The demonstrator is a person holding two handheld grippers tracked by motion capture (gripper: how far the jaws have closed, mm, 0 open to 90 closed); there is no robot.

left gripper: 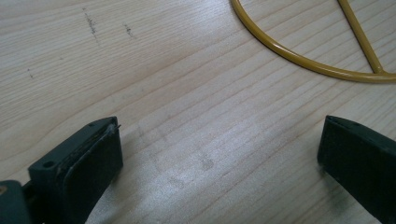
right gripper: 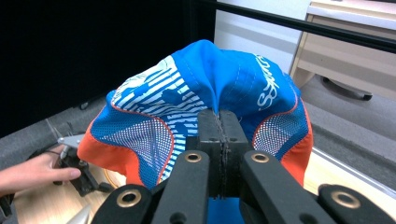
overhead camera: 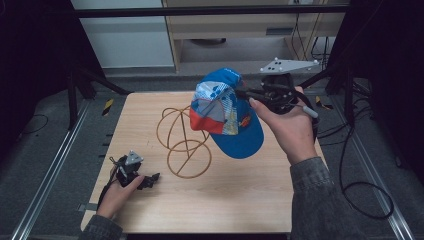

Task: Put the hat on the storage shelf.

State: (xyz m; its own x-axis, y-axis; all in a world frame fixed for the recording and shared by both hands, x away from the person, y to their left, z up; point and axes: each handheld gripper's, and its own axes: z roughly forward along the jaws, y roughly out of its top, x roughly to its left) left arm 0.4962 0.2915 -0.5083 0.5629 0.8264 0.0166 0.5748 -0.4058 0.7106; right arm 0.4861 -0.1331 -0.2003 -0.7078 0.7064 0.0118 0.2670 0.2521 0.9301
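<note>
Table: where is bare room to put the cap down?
Bare wood lies along the near edge of the table, between the left gripper and the person's right sleeve. The middle is crowded by the wire stand, under the cap held by the right gripper.

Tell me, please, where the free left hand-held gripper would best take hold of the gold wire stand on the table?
Probably the wire stand's base ring, at the arc nearest the open left hand-held gripper. Come in low from that side: the wire there is thin and unobstructed, whereas the cap hangs over the far loops.
</note>
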